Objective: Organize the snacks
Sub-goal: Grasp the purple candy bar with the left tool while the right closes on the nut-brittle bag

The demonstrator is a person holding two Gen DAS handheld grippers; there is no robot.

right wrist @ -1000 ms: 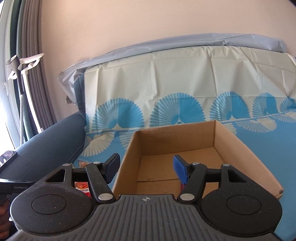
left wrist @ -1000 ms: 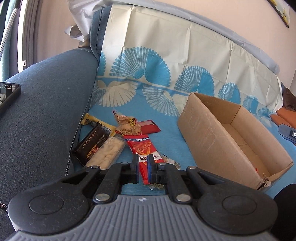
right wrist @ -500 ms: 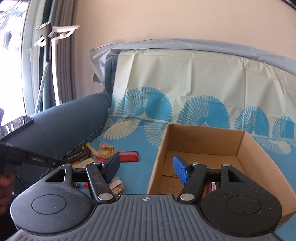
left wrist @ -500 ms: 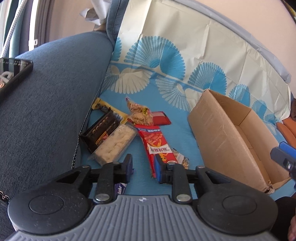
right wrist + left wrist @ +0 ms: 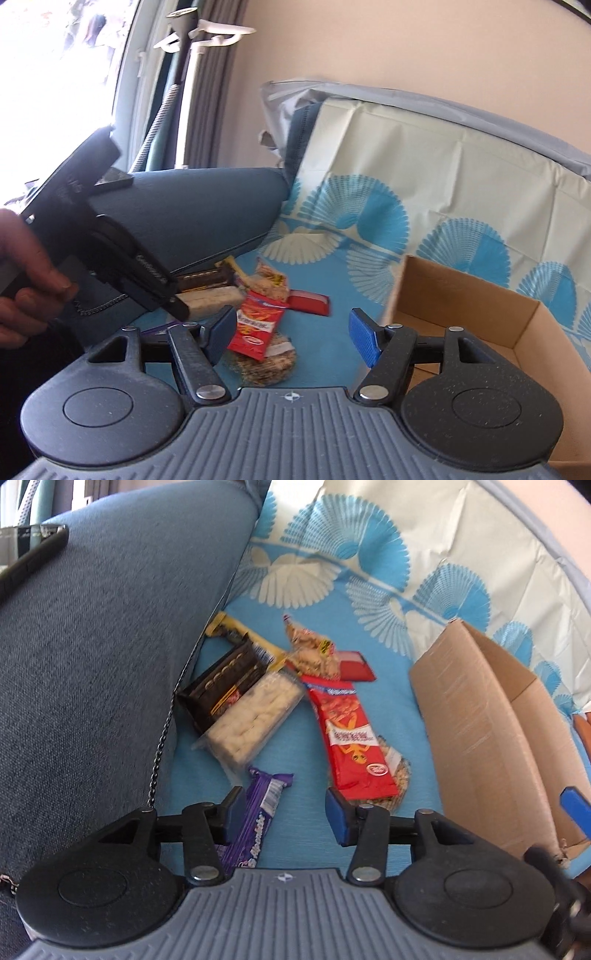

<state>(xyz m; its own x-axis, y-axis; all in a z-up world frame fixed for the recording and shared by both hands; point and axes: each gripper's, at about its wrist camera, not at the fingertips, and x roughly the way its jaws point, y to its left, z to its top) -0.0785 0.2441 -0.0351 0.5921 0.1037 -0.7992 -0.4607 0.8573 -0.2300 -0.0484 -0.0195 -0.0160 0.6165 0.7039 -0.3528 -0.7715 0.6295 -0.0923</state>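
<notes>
Snacks lie in a heap on the blue patterned cloth: a red packet [image 5: 349,734] [image 5: 258,321], a clear pack of white sweets [image 5: 255,712], a dark brown box [image 5: 225,685], a peanut bag [image 5: 310,653], a small red box [image 5: 354,664] and a net bag of nuts [image 5: 266,365]. To the right stands an open cardboard box [image 5: 480,716] [image 5: 480,314]. My left gripper [image 5: 286,818] points down over the near snacks, its jaws opening. A purple chocolate bar [image 5: 258,823] lies on the cloth by its left finger, with no pad pressing on it. My right gripper [image 5: 291,338] is open and holds nothing, facing the heap.
The blue sofa armrest [image 5: 92,646] borders the snacks on the left, with a phone [image 5: 33,550] on top and a thin chain [image 5: 159,760] hanging down its side. A hand [image 5: 29,273] holds the left gripper at the left of the right wrist view. Wall and window lie behind.
The left jaws went from shut to wide apart as the gripper tipped down, bringing the purple bar into view. The right gripper swung left from the cardboard box toward the snacks.
</notes>
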